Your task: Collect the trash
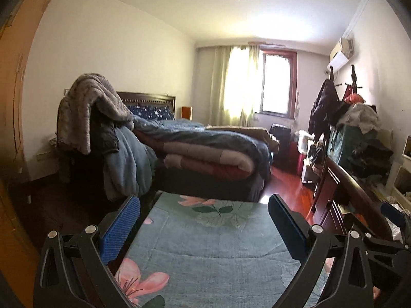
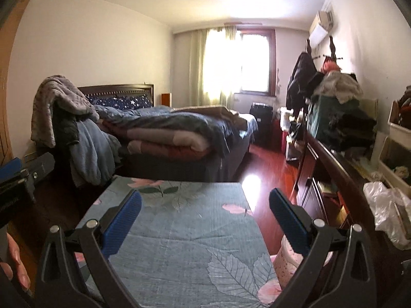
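My left gripper is open, with nothing between its blue-padded fingers, above a blue-green floral quilt. My right gripper is open too and hovers empty over the same quilt. A crumpled clear plastic bag lies on a dark wooden cabinet to the right, apart from both grippers. A sliver of that bag shows at the right edge of the left wrist view, behind the right gripper. A pink speckled container stands just right of the quilt, partly hidden by my right finger.
A big bed heaped with folded duvets fills the middle, a chair draped with blankets at its left. Piled clothes top the cabinet. Red wood floor runs between bed and cabinet towards the window. White shelves stand far right.
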Available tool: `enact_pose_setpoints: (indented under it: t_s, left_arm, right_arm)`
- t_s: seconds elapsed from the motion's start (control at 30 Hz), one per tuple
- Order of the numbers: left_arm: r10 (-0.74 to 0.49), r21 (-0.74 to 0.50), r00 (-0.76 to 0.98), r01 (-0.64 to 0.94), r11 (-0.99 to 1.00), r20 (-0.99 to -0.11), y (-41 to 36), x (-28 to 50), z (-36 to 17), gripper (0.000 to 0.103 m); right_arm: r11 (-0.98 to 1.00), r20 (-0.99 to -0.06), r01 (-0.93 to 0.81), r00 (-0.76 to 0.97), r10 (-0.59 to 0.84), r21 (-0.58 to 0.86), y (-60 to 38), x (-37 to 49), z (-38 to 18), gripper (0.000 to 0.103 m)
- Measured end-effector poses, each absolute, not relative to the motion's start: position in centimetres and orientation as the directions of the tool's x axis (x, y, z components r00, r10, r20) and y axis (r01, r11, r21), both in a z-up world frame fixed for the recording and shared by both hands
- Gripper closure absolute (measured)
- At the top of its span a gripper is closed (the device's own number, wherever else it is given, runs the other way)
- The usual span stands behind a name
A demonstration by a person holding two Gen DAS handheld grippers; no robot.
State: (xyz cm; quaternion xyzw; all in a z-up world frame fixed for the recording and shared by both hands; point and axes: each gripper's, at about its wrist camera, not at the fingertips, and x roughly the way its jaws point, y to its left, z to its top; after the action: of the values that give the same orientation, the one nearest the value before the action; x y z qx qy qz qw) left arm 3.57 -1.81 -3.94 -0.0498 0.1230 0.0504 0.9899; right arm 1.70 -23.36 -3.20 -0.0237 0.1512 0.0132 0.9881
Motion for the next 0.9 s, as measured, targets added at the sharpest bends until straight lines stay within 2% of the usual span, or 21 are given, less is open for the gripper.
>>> enact_pose_setpoints:
  t_s: [0.63,0.9]
  left_arm:
    - [0.003,-0.155,0.981,-0.033,0.987,-0.192,-0.7,0.9,-2.6,0.004]
    - [0.033,-0.166,0.985,-0.062,0.984,-0.169,-0.4,0.0,-2.1,0.004]
  right_arm:
    - [0.997,-0.232,-0.019,0.973,0.002,-0.07,-21.7,-2.4,-1.4,0.003]
    - [0.997,-0.22,-0.024,0.975,0.008,-0.067,-21.7,-3.0,-1.4,0.003]
